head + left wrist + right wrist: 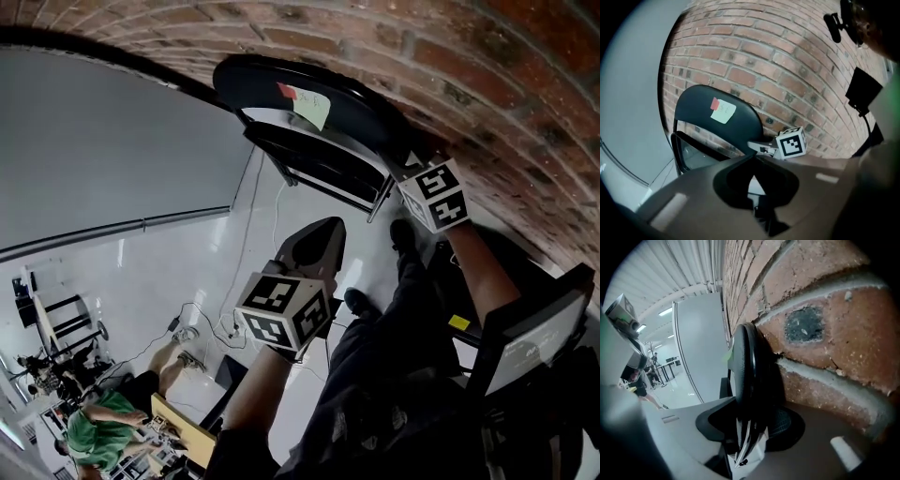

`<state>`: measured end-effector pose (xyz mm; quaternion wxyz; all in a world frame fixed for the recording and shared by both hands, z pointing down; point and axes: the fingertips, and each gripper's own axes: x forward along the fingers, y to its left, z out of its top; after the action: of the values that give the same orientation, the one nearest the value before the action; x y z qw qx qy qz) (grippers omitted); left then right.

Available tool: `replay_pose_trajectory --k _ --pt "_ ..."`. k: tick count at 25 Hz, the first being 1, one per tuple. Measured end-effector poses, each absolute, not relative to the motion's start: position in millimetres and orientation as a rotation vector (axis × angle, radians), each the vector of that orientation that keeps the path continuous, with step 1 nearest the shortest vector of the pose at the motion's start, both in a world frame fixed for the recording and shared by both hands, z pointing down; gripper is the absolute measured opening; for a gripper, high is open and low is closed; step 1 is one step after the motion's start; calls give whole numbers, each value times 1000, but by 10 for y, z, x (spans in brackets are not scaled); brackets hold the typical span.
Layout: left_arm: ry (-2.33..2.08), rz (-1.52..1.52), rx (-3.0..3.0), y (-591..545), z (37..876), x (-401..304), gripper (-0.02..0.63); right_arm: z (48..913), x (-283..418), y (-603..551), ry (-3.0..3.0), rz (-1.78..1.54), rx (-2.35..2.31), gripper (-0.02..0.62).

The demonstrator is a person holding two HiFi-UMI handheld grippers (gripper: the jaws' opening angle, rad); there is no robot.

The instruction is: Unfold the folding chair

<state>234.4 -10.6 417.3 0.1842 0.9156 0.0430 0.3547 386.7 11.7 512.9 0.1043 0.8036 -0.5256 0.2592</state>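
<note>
The black folding chair leans folded against the brick wall, with a pale sticky note and a red tag on its backrest. My right gripper is at the chair's right side edge. In the right gripper view the backrest's edge runs between the jaws of the right gripper, which are closed on it. My left gripper hangs in front of the chair, apart from it. In the left gripper view the left gripper is shut and holds nothing, with the chair beyond it.
A grey wall panel stands left of the chair. Cables trail over the white floor. My legs are below the grippers. A dark framed panel stands at the right. People and desks are at the lower left.
</note>
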Motion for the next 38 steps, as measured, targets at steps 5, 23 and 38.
replay_pose_trajectory --k 5,23,38 --pt "97 1054 2515 -122 4504 2535 3 5108 3874 82 -1576 720 2375 166" --pt "-359 1187 2109 -753 6138 3244 379 5186 3878 9 -1666 714 2398 158" --pt "-341 1328 2056 -711 6642 3518 417 5326 3809 52 -1651 794 2284 146"
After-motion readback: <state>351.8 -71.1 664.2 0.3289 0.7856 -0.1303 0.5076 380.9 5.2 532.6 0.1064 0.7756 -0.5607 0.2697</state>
